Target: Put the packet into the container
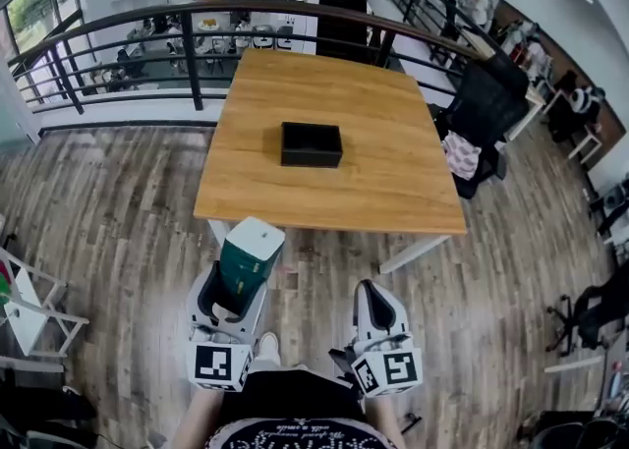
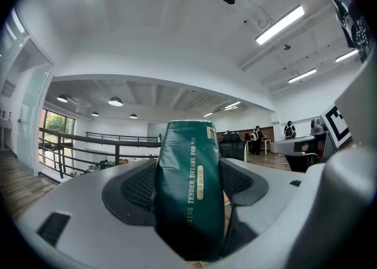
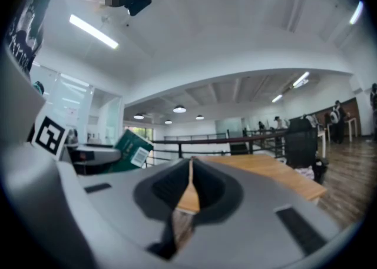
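Left claw clamps the green packet upright over the floor, on the near side of the surface. Right claw is pinched together, empty. Black container sits mid-surface, well apart, with open room all round. Likely risk: the packet is gripped low and may tip or catch the container rim on entry.
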`<state>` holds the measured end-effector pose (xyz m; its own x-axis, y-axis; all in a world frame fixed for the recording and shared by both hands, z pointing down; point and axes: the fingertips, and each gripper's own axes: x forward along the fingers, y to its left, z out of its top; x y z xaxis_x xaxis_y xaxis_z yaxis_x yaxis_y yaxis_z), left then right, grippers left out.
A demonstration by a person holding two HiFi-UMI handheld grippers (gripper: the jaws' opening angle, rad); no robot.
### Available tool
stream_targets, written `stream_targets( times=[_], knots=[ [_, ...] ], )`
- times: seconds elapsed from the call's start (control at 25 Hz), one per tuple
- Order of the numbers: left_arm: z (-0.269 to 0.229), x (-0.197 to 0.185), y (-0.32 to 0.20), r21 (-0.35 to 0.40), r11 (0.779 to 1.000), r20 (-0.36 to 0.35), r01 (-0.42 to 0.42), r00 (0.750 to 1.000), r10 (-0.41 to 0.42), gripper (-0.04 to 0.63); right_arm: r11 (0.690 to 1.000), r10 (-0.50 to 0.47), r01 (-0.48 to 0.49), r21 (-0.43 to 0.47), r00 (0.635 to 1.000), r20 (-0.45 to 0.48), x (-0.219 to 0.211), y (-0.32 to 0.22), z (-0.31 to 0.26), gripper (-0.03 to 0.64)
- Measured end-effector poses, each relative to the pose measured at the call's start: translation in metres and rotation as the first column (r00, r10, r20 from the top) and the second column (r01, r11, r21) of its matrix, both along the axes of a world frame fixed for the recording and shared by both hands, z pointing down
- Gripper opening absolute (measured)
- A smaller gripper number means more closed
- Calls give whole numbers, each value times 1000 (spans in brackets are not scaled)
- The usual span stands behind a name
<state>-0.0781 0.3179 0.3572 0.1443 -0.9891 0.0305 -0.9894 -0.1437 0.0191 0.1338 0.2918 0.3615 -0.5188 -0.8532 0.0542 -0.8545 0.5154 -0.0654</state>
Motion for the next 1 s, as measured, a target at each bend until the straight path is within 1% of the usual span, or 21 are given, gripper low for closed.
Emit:
stream_targets(
  times=[0.24,0.48,0.72,1.0],
  knots=[
    [6,-31,-12,-16,1000,-1,-24,1000,24,360,1000,8,-8,-24,1000,3,-33,-10,11,39],
    [16,-49,-13,-38,999,-13,-22,1000,22,360,999,9,-9,-35,1000,-18,-45,-13,16,40],
    [21,-56,-18,-52,999,-17,-17,1000,16,359,999,19,-20,-37,999,-28,-46,-20,20,40],
    [26,-52,-36,-42,999,9,-18,1000,19,359,998,5,-8,-58,999,-44,-44,-38,28,39]
  ],
)
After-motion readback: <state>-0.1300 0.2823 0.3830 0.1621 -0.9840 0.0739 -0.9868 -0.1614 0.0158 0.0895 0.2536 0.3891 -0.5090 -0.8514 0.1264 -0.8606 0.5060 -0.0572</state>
